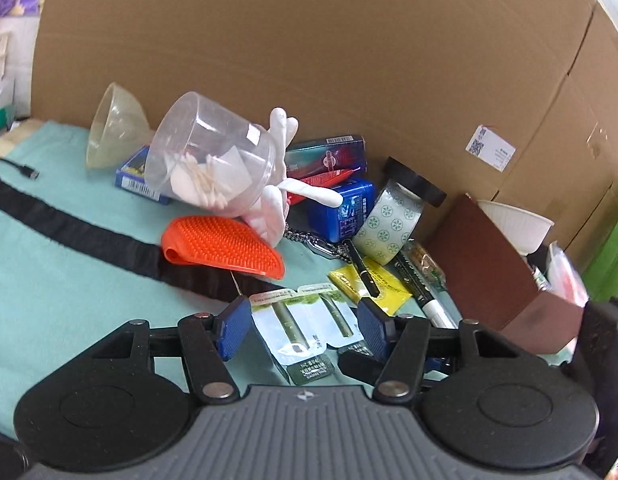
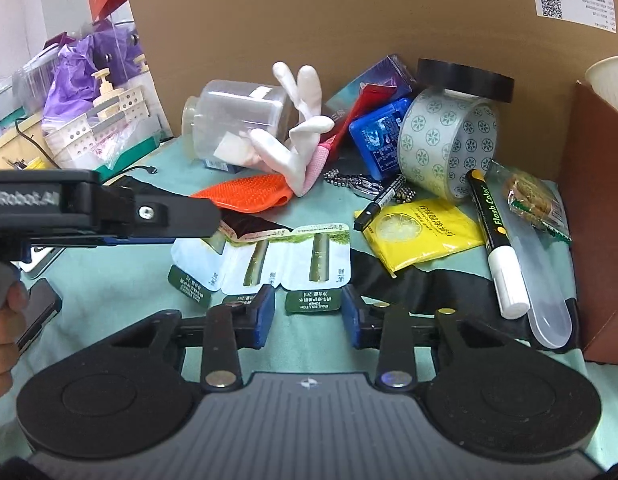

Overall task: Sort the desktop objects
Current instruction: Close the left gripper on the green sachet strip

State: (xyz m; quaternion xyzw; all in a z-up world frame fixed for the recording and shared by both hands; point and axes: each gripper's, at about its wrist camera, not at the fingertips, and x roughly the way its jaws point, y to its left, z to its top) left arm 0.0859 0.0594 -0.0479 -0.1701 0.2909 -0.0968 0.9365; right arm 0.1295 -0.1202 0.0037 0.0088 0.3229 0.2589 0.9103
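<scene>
A strip of white sachets [image 1: 305,320] with green tabs lies on the teal cloth [image 1: 69,300] in front of a pile of small objects. My left gripper [image 1: 303,326] straddles it, and both blue pads press on its side edges. In the right wrist view the same strip [image 2: 269,264] runs across the middle, with the left gripper's finger [image 2: 177,220] over its left end. My right gripper [image 2: 309,314] stands open around one green tab [image 2: 313,302], with a slim gap at the left pad.
Behind the strip lie an orange brush [image 1: 225,246], a clear jar [image 1: 213,160], a white hand figure [image 2: 297,128], patterned tape [image 2: 449,140], a yellow packet [image 2: 421,236] and a marker [image 2: 497,240]. A brown box [image 1: 501,272] stands right, a cardboard wall [image 1: 309,40] behind. A hand [image 2: 1,340] holds the left gripper.
</scene>
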